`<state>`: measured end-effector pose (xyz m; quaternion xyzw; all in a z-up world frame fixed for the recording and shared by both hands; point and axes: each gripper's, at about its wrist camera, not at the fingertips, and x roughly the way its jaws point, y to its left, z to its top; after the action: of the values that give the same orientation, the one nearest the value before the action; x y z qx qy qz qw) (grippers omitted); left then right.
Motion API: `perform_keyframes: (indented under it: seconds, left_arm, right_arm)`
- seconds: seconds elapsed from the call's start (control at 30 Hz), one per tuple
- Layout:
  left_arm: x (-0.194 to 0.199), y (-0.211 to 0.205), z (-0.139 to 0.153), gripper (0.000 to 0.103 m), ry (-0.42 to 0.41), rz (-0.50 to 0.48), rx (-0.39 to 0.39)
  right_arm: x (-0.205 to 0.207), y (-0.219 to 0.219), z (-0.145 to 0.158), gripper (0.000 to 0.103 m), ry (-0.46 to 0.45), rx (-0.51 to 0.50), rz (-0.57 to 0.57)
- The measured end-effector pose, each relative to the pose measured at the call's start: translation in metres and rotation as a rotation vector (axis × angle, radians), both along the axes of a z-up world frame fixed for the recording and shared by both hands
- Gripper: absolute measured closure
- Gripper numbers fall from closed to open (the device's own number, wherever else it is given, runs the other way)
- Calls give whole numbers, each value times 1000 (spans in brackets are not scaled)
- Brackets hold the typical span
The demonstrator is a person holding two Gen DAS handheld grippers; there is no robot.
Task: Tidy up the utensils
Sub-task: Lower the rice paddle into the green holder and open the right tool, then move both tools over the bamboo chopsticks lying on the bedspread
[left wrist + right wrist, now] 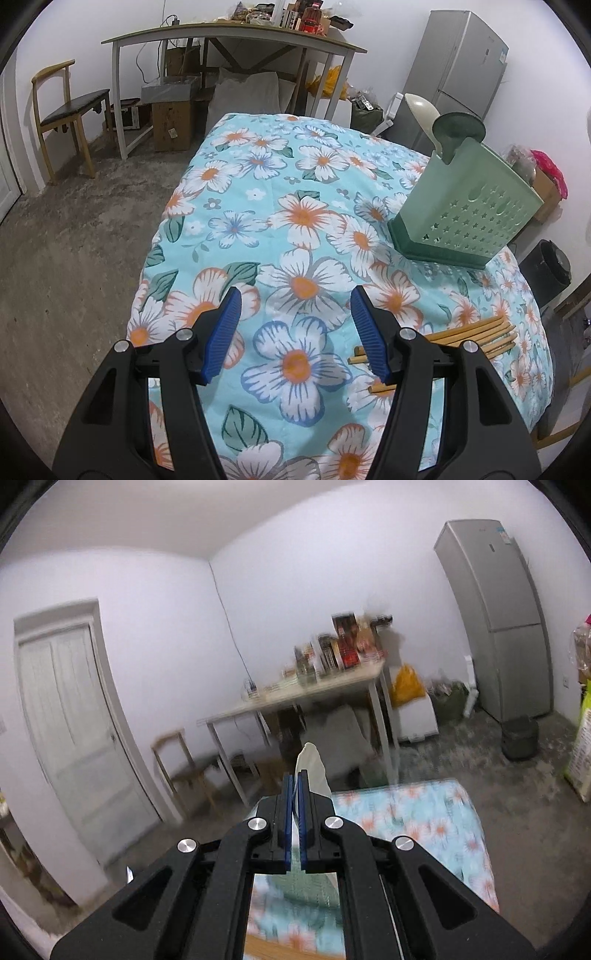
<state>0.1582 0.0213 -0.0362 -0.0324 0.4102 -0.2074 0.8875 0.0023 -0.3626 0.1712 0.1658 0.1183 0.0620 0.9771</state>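
Flowered bench [303, 206] carries green holder [461, 214], spoons already standing inside; chopsticks [476, 332] lie loose nearby. Left tool [295, 328] released, empty, waiting. Right tool [295, 805] clenched on pale spoon [312, 771], lifted clear, likely for holder.

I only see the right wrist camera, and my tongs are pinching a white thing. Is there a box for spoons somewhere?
Observer: Yes, a green holder stands on the flowered cloth, toward its right edge in the left wrist view.
Operator: Is anything in it already?
Observer: A cream spoon and a dark green utensil stick out of its top.
Operator: Is anything else waiting to be put away?
Observer: Bamboo chopsticks lie in a bunch on the cloth, right beside the left tongs, which are open and empty.
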Motion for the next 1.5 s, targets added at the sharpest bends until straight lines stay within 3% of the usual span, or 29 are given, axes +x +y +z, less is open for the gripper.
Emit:
perform_keyframes:
  seconds: [0.13,0.27,0.47,0.63,0.73,0.83,1.2,1.33,1.5]
  left_arm:
    - [0,0,1,45,1,0,-2]
    - [0,0,2,45,1,0,-1]
    - [1,-1,3,45,1,-4,1]
    - [1,-1,3,45,5,-4,-1]
    - [1,-3,4,45,6,-9,-2]
    - [1,-4,5,45,4,-16,-3]
    - [-5,-8,10,45,-13,-31,-17]
    - [-8,-7,13,45,-21,-32,-31]
    - [-12,-8,11,45,-15,-50,-34]
  right_arm:
    - [33,-20,8,100,-61,73,36]
    - [69,-25,-2,100,-60,85,48]
    - [114,-26,-39,100,-16,61,65]
    - [137,-33,-93,96,86,39,61]
    - [130,-36,-110,92,115,44,64]
    - [116,-41,-113,69,118,48,48]
    - [78,-51,-104,61,95,111,17]
    - [55,-44,-101,50,101,129,0]
    - [27,-16,-116,37,209,99,-42]
